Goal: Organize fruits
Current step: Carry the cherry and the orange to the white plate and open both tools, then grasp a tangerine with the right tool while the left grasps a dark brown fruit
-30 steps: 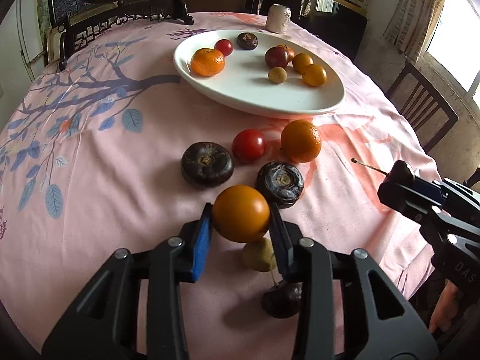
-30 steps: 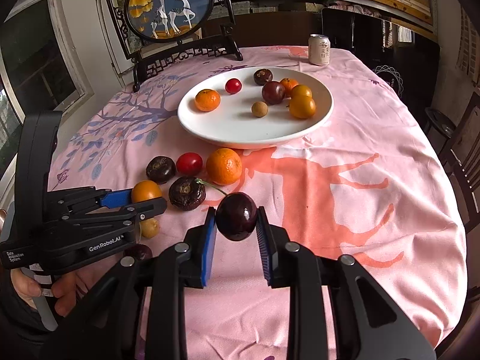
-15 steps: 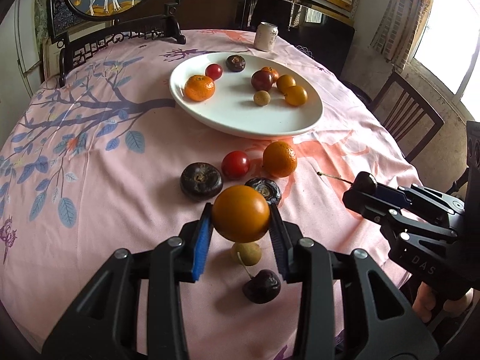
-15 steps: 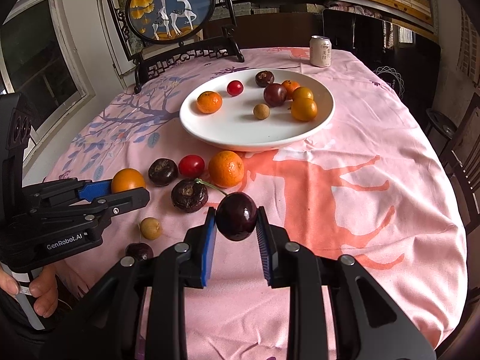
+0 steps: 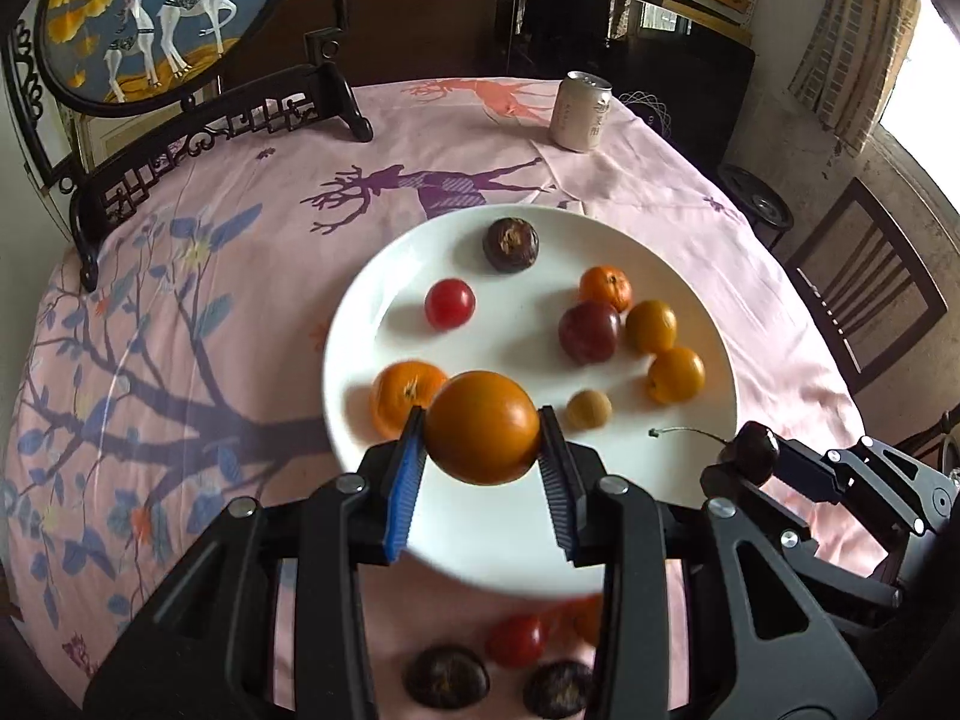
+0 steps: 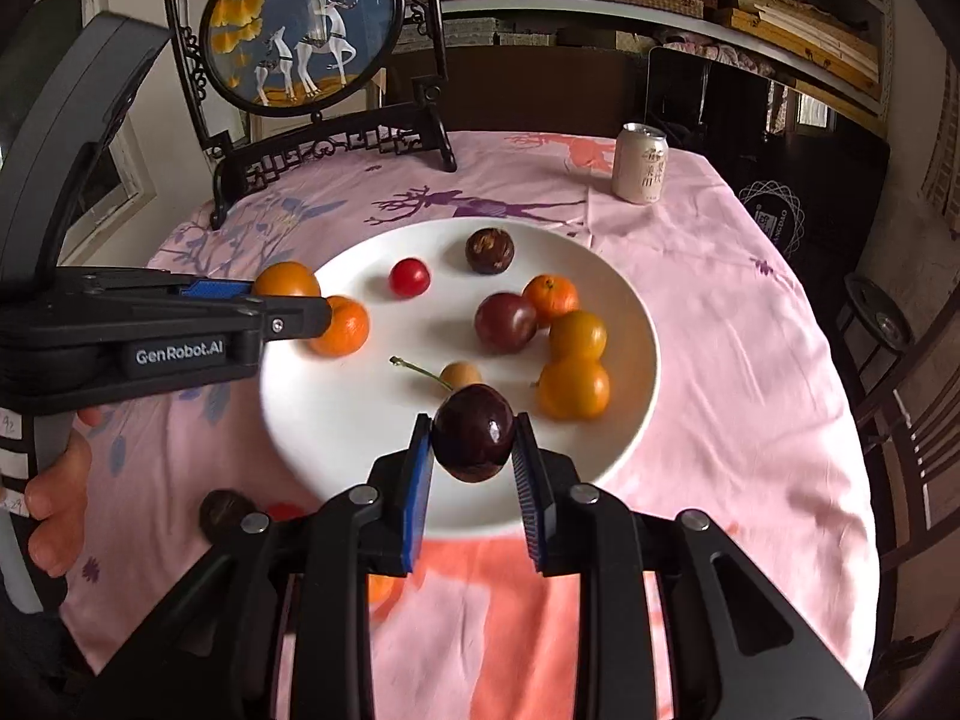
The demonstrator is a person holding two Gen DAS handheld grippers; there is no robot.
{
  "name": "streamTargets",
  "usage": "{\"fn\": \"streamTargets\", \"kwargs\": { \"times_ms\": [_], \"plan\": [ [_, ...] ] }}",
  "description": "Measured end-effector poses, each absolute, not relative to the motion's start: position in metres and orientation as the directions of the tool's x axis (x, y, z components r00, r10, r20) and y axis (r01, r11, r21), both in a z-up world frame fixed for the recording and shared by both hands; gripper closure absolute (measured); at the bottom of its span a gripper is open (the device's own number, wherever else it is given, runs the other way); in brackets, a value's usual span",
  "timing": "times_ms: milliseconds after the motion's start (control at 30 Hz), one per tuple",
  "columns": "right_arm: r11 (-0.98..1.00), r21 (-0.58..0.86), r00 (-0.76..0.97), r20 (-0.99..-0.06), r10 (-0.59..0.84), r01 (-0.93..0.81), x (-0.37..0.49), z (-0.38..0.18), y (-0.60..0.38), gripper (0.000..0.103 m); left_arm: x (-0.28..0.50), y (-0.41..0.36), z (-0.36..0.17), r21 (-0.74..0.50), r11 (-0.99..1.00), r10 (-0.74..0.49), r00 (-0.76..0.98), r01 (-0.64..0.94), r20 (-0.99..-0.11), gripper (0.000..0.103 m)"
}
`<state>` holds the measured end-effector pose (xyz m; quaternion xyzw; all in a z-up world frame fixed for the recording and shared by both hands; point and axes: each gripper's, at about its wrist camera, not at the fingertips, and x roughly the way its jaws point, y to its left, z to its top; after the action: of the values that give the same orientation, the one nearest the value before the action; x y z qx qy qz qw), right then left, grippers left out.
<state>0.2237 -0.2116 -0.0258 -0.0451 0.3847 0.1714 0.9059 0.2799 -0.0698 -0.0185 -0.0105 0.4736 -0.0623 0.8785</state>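
Observation:
My left gripper [image 5: 482, 429] is shut on an orange round fruit [image 5: 482, 425] and holds it above the near left part of the white plate [image 5: 414, 528]. My right gripper [image 6: 473, 435] is shut on a dark cherry [image 6: 473, 432] with a green stem, above the plate's near rim [image 6: 336, 468]. The plate holds several fruits: a mandarin [image 5: 399, 399], a red tomato [image 5: 450, 303], a dark plum [image 5: 589, 333] and a small tan fruit [image 5: 589, 410]. The right gripper with the cherry [image 5: 750, 453] shows in the left wrist view, the left gripper [image 6: 288, 294] in the right wrist view.
Loose fruits lie on the pink tablecloth below the plate: a red tomato [image 5: 516, 639] and two dark fruits [image 5: 445, 675]. A drink can [image 6: 639, 163] and a framed deer screen [image 6: 300, 24] stand at the back. A chair [image 5: 864, 294] stands at the right.
Both grippers have moved forward from over the loose fruits to above the plate, still holding the orange fruit and the cherry.

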Motion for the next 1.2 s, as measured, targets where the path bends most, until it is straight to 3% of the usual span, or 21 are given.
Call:
{"fn": "streamTargets", "kwargs": {
  "times_ms": [167,467,533,567,633,767,867,1100,1200],
  "plan": [
    [0.947,0.044,0.637,-0.729,0.249,-0.32,0.273,-0.04,-0.209,0.076,0.327,-0.076,-0.04,-0.095,0.993,-0.118,0.506,0.071,-0.854,0.066],
    [0.944,0.051,0.622,-0.74,0.255,-0.327,0.286,-0.053,-0.212,0.076,0.347,-0.081,-0.052,-0.089,0.993,-0.116,0.498,0.078,-0.859,0.065],
    [0.948,0.033,0.633,-0.737,0.237,-0.316,0.288,-0.054,-0.21,0.065,0.349,-0.082,-0.05,-0.084,0.993,-0.113,0.503,0.08,-0.857,0.064],
    [0.952,0.027,0.646,-0.729,0.227,-0.305,0.287,-0.054,-0.211,0.049,0.348,-0.081,-0.048,-0.085,0.993,-0.113,0.51,0.078,-0.853,0.058],
    [0.955,0.027,0.676,-0.701,0.228,-0.294,0.284,-0.05,-0.216,0.047,0.344,-0.077,-0.04,-0.09,0.994,-0.113,0.532,0.069,-0.839,0.05],
    [0.969,-0.007,0.758,-0.624,0.19,-0.249,0.272,-0.039,-0.231,0.045,0.315,-0.064,-0.015,-0.118,0.991,-0.136,0.579,0.069,-0.804,0.049],
    [0.983,-0.034,0.795,-0.593,0.126,-0.182,0.271,-0.038,-0.246,0.045,0.272,-0.048,0.0,-0.129,0.989,-0.144,0.623,0.069,-0.769,0.043],
    [0.986,0.091,0.759,-0.63,0.165,-0.139,0.268,-0.039,-0.262,0.045,0.166,-0.001,-0.016,-0.173,0.985,-0.127,0.649,-0.007,-0.75,0.038],
    [0.97,0.123,0.728,-0.644,0.237,-0.208,0.235,-0.027,-0.251,0.045,0.131,0.024,-0.034,-0.165,0.984,-0.084,0.647,-0.065,-0.757,0.037]
  ]
}}
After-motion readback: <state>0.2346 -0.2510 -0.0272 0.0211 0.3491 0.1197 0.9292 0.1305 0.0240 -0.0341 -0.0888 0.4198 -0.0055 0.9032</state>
